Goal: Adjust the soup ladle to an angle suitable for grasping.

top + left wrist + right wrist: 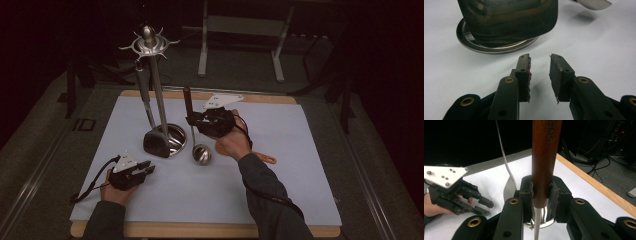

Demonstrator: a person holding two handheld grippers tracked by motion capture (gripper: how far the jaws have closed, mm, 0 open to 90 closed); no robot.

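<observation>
Mid-carry: right gripper (196, 120) clamped on wooden handle of ladle (201, 153), bowl hanging just above desk (280, 165) near utensil stand (159, 90); left gripper (540, 67) partly open, empty; next, probably lift handle onto a top hook.

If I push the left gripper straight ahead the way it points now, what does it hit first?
Most likely the dark spatula head hanging over the utensil stand's round steel base. The left gripper is open and aimed slightly right of it, so it might only graze that edge; depth is hard to judge.
</observation>
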